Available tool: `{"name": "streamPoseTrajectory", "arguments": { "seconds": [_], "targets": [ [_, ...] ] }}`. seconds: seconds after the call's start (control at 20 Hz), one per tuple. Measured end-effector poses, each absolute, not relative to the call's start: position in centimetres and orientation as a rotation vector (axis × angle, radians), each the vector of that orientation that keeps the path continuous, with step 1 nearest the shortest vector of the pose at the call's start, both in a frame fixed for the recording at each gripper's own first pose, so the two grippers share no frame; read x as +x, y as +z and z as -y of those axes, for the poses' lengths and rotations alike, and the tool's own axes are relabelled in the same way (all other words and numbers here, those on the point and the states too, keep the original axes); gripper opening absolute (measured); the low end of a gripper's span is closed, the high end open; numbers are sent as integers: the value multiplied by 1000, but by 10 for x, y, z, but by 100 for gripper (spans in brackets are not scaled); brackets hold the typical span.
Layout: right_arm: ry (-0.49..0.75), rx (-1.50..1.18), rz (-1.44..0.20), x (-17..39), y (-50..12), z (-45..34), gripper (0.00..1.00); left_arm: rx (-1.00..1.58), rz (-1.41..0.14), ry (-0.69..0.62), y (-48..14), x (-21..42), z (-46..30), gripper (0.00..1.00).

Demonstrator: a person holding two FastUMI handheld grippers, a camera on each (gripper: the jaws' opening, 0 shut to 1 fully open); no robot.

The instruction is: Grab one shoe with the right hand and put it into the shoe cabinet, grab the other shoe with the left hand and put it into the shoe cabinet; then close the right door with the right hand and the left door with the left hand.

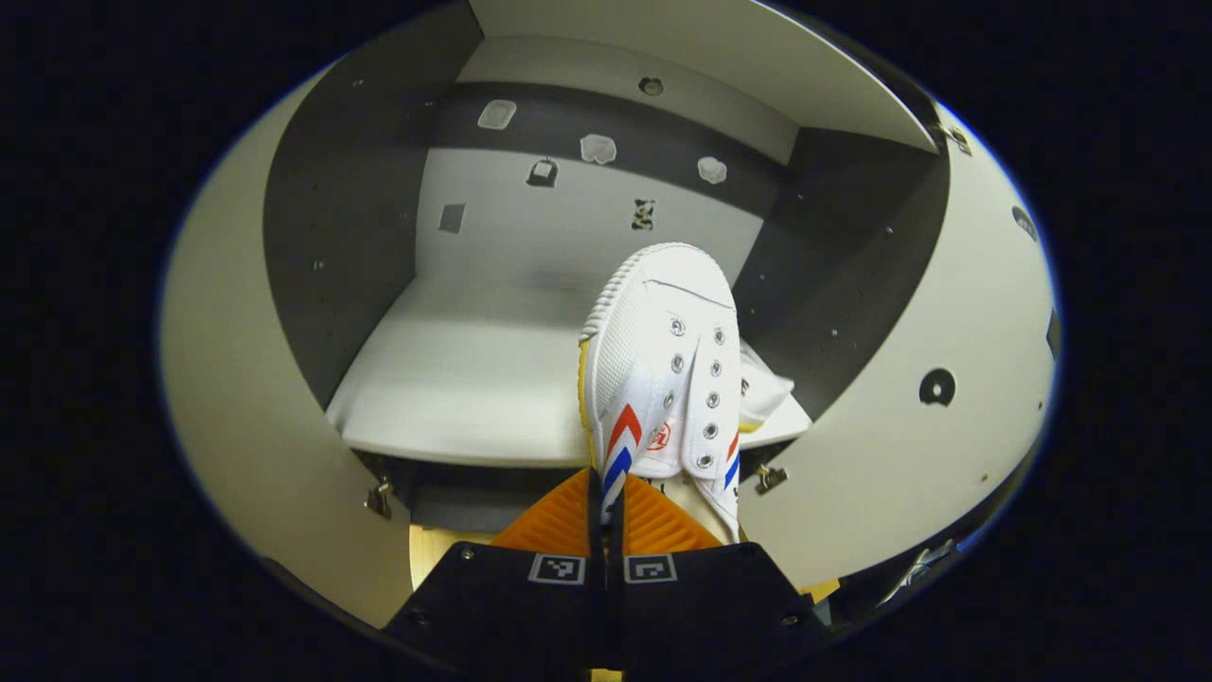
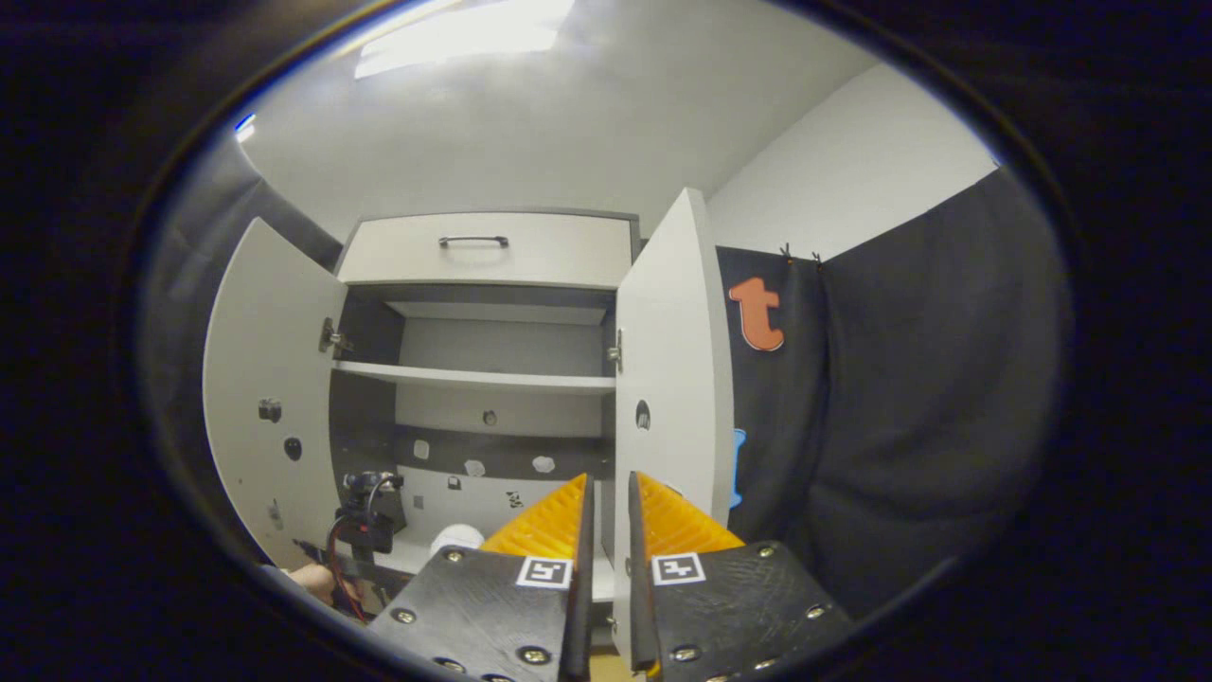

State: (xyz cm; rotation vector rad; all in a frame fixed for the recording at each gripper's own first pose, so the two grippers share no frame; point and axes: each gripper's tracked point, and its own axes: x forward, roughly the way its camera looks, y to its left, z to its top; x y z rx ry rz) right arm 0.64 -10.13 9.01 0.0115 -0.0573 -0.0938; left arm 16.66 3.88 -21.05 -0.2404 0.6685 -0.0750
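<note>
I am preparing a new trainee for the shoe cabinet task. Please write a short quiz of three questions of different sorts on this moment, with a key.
1. True or false: both cabinet doors are closed.
2. Multiple choice: what does the left gripper hold between its fingers? A) a door handle B) the white shoe C) nothing
3. Short answer: where does the second shoe lie relative to the held shoe in the left gripper view?

Key
1. False: the left door and the right door stand open.
2. B: the fingers are closed on the shoe's side, over the lower shelf.
3. To its right, on the shelf, mostly hidden behind it.
</note>
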Motion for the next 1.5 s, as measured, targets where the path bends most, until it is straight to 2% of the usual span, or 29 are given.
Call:
{"name": "streamPoseTrajectory", "arguments": {
  "seconds": [0.2, 0.45, 0.6, 0.7, 0.8, 0.85, 0.95, 1.1, 1.15, 1.2, 1.3, 1.35, 1.4, 1.45, 1.5],
  "targets": [
    [-157, 26, 50, -9, 92, 127, 16, -266, -655, -35, -206, 220, -47, 1],
    [-260, 11, 26, -17, 84, 167, 16, -311, -706, 8, -225, 257, -56, 1],
    [-302, -11, -9, -13, 70, 189, 21, -311, -747, 21, -241, 270, -61, 0],
    [-321, -16, -44, -9, 57, 200, 32, -294, -763, 47, -249, 280, -69, 0],
    [-327, -9, -66, -1, 46, 209, 32, -295, -764, 70, -254, 290, -77, 1],
    [-320, -5, -76, 0, 41, 211, 28, -295, -771, 77, -254, 292, -80, 0],
    [-317, -8, -117, 11, 24, 216, 63, -280, -755, 72, -254, 302, -84, 1],
    [-323, -23, -152, 18, 10, 224, 78, -237, -772, 70, -258, 301, -84, 1],
    [-318, -23, -157, 18, 7, 224, 73, -233, -774, 69, -258, 302, -84, 1],
    [-309, -18, -160, 19, 7, 223, 73, -229, -777, 66, -258, 301, -83, 1],
    [-288, -19, -165, 20, 6, 223, 73, -232, -779, 50, -256, 298, -78, 8],
    [-283, -25, -164, 20, 6, 223, 73, -242, -779, 43, -252, 295, -75, 8],
    [-279, -30, -164, 20, 6, 223, 73, -261, -777, 29, -254, 294, -70, 21],
    [-275, -34, -164, 21, 6, 222, 73, -260, -782, 28, -251, 289, -68, 22],
    [-272, -35, -164, 21, 6, 221, 78, -245, -779, 32, -250, 284, -68, 43]
  ]
}}
